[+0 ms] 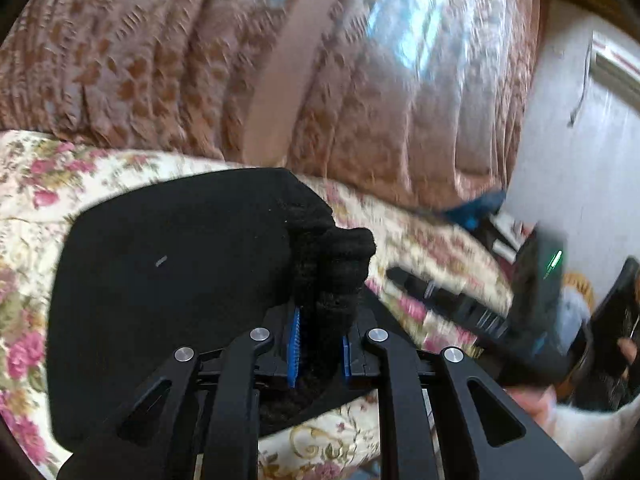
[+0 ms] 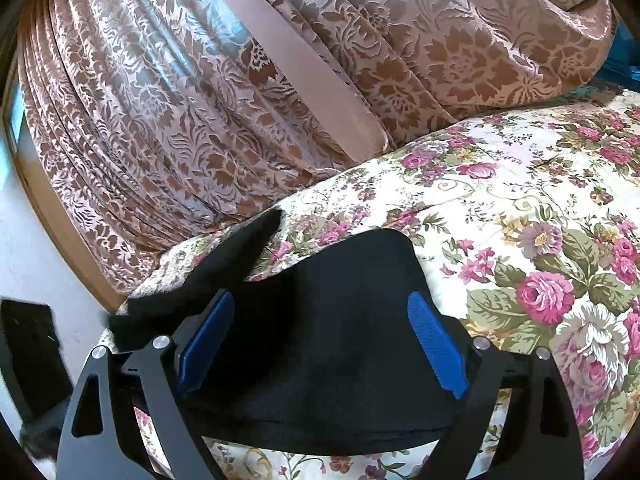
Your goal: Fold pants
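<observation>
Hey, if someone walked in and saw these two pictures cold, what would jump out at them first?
The black pants, a dark slab lying on the rose-print bedspread, catch the eye first. In the left wrist view, the left tongs are shut on a bunched fold of that cloth, while the right tongs stand wide open above it. Behind the bed hangs a shiny pink-and-brown floral curtain.

Daylight glows through the curtain [image 1: 404, 28], bright and bluish. My left view is motion-smeared (right view sharp). Fisheye bends both frames, corners black.
</observation>
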The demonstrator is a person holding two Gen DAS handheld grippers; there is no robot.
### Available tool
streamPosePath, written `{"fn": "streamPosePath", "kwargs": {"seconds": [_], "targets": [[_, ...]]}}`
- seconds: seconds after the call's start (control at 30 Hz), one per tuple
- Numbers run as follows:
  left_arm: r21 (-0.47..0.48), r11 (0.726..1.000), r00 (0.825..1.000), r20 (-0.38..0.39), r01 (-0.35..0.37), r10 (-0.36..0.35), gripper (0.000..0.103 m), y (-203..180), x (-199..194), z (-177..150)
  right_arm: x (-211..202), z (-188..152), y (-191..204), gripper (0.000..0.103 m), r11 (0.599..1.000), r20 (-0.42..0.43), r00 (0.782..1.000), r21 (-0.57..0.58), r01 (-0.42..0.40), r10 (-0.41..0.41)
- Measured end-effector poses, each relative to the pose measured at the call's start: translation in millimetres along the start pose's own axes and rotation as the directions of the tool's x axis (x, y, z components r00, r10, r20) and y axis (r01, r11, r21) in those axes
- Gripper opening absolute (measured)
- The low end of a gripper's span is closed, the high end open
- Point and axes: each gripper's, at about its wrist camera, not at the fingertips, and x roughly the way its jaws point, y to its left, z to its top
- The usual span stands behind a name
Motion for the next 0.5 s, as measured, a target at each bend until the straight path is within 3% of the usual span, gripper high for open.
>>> {"fn": "streamPosePath", "kwargs": {"seconds": [0.2,0.37,0.43,0.5], "targets": [[0.08,0.996,0.995,-0.094,-0.032,0.039,0.02,-7,29,-22,5,1,6,0.088,0.997,-0.04,0.996,0.013,-0.08,0.08],[0.081,0.994,0.994,-0.09,0.069,-0.061,0.064,-9,19,-28,24,1,9,0.085,0.983,-0.132,0.975,0.06,-0.174,0.18],[0.101,0.988,0.992,-0.066,0.115,-0.109,0.064,-13,6,-28,33,1,8,0.074,0.977,-0.169,0.964,0.087,-0.194,0.207],[0.114,0.987,0.994,-0.026,0.11,-0.107,0.064,-13,-9,-28,44,2,9,0.068,0.978,-0.215,0.955,0.096,-0.186,0.203]]}}
